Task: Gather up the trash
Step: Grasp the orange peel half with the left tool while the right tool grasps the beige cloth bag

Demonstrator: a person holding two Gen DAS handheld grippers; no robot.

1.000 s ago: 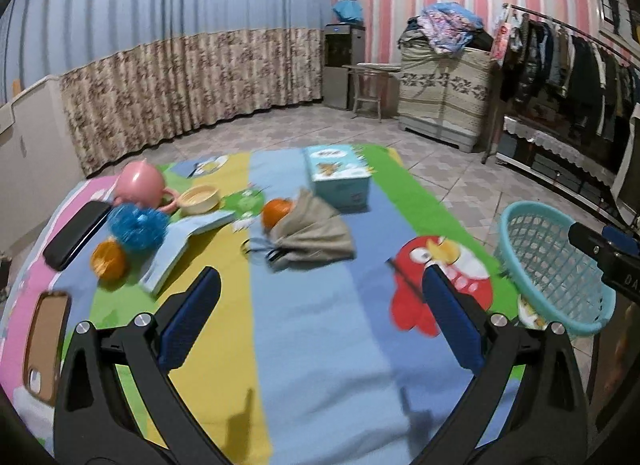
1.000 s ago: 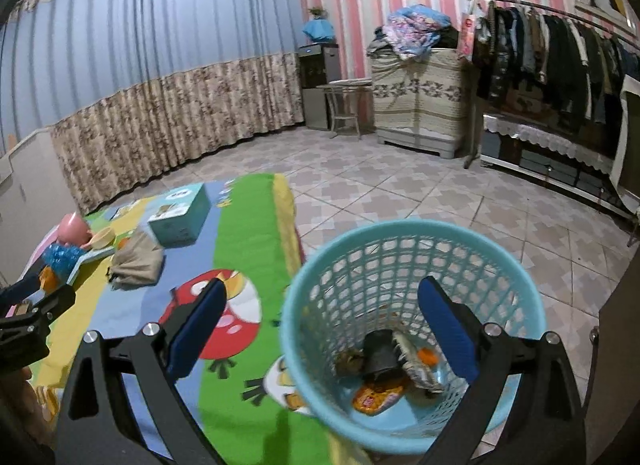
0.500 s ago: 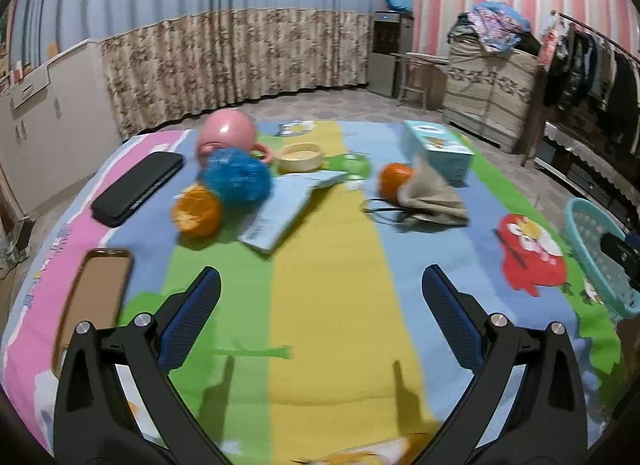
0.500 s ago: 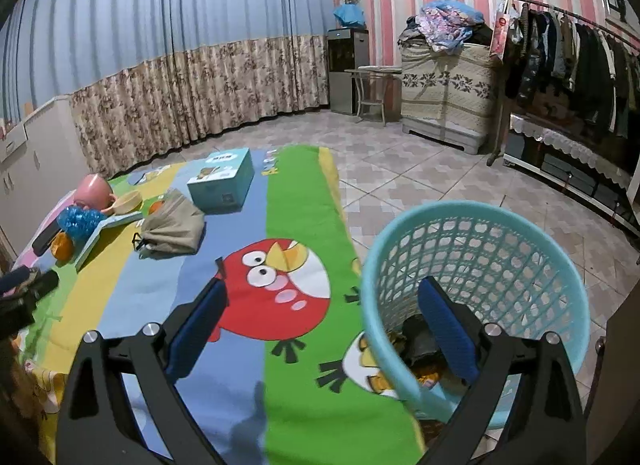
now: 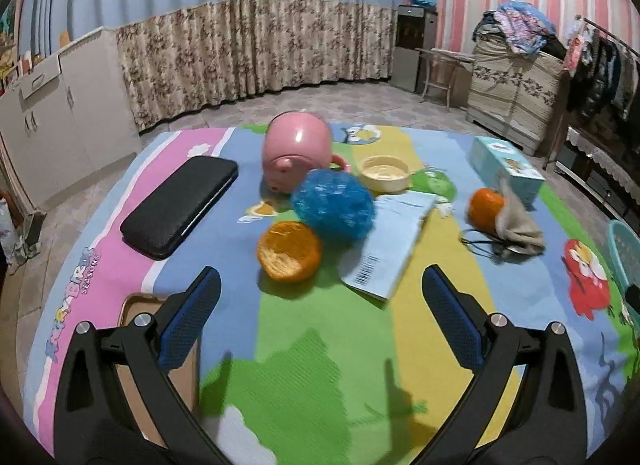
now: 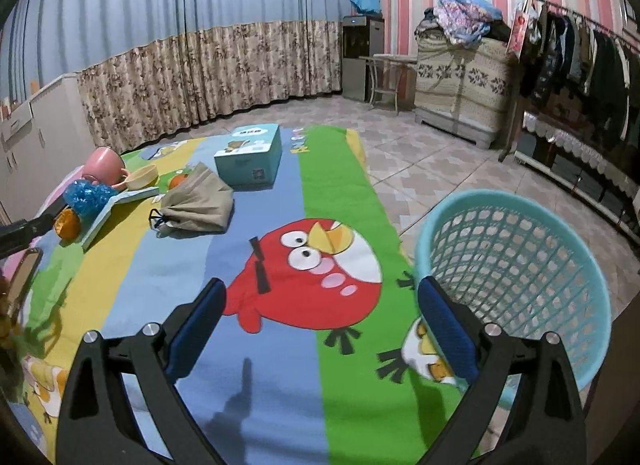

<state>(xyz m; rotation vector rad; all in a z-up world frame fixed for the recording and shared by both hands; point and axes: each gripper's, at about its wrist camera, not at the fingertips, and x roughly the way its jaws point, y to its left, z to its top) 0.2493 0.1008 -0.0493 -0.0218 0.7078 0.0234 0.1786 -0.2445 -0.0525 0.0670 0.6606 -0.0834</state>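
An orange peel half lies on the colourful mat, just ahead of my open, empty left gripper. Behind it sit a blue mesh ball and a whole orange next to a grey drawstring pouch. My right gripper is open and empty above the red bird print. The turquoise trash basket stands on the floor just right of it, at the mat's edge. The peel and pouch also show in the right wrist view, far left.
On the mat are a pink pig mug, a small cream bowl, a white booklet, a black case, a teal box and a brown tray. Cabinets, a clothes rack and tiled floor surround the mat.
My left gripper swung left and came close to the orange peel. My right gripper drew back from over the basket, which now sits to its right.
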